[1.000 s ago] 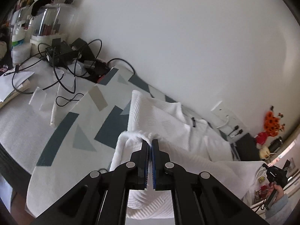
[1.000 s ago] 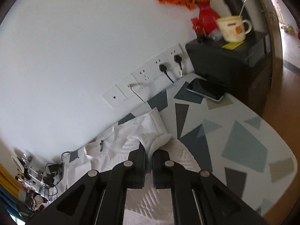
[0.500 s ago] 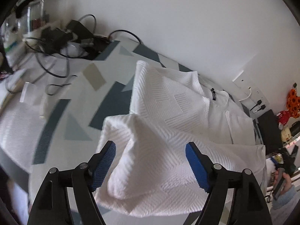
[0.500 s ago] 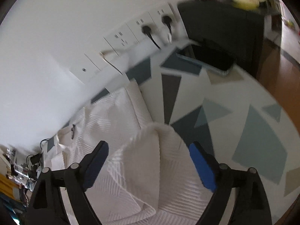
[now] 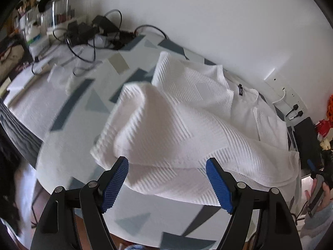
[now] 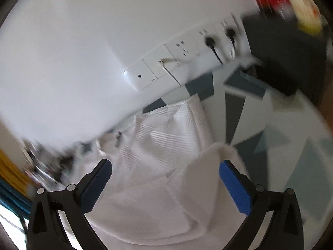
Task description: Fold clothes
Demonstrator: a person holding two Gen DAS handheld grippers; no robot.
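Table, geometric-print cover: carrying everything, running along white wall.
White garment: lying mid-table, near hem folded over far half, fold sitting loose and humped.
Left gripper: hanging over near edge of fold, jaws having just sprung apart, clutching nothing.
Right gripper: likewise spread wide, cloth lying free beneath.
Cable tangle: sitting far left.

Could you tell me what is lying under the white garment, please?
The white garment lies on a tablecloth with grey and blue triangles. Whatever is beneath its folded layers is covered.
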